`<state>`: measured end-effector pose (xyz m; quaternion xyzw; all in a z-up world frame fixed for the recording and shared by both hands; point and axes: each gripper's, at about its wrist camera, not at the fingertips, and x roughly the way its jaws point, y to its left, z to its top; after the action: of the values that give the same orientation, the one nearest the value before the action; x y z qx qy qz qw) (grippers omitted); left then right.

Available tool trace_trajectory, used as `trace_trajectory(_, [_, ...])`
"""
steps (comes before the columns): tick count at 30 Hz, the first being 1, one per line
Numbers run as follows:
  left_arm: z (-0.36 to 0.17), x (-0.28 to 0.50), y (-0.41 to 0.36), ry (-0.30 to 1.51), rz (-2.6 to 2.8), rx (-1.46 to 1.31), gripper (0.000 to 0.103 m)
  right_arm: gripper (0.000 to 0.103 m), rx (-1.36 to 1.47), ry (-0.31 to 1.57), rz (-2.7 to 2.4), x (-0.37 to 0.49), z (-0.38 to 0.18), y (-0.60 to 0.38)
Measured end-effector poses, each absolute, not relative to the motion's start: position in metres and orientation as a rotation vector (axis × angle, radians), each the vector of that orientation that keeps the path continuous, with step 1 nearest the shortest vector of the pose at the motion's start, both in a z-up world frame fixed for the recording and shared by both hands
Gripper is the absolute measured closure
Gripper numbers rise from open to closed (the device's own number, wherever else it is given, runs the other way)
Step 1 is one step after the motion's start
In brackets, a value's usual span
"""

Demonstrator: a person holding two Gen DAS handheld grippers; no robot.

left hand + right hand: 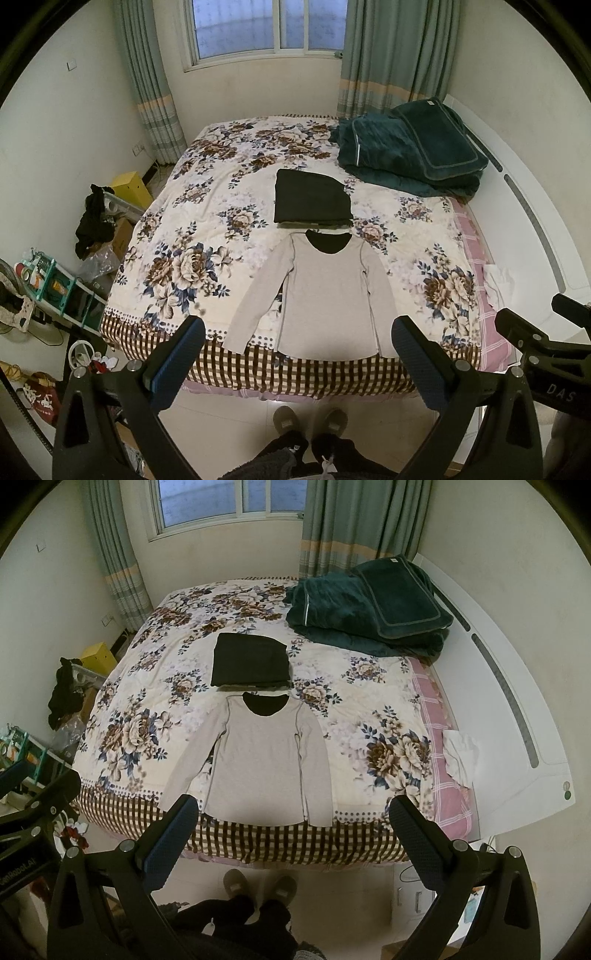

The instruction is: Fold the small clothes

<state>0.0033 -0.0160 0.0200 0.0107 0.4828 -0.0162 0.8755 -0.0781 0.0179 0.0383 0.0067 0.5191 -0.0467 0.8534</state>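
A light grey long-sleeved shirt lies flat on the floral bedspread, sleeves down its sides, hem at the bed's front edge; it also shows in the right wrist view. Just behind its collar sits a folded dark garment, which also shows in the right wrist view. My left gripper is open and empty, held high above the front of the bed. My right gripper is open and empty at the same height, and part of it shows in the left wrist view.
A folded dark green blanket lies at the bed's far right. A white cloth sits on the right edge by the white headboard. Cluttered shelves and boxes stand on the left. The person's slippered feet stand before the bed.
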Motion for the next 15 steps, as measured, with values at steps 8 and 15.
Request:
trace_trajectory(8, [0.0196, 0.0019, -0.0157, 1.004, -0.032, 0.021, 0.0, 0.0, 0.012, 1.091, -0.098, -0.0778, 0.0391, 0.0189])
trace_trajectory(15, [0.0225, 0.0036, -0.0192, 1.006, -0.03, 0.018, 0.0, 0.0, 0.012, 1.092, -0.093, -0.08, 0.043, 0.0199])
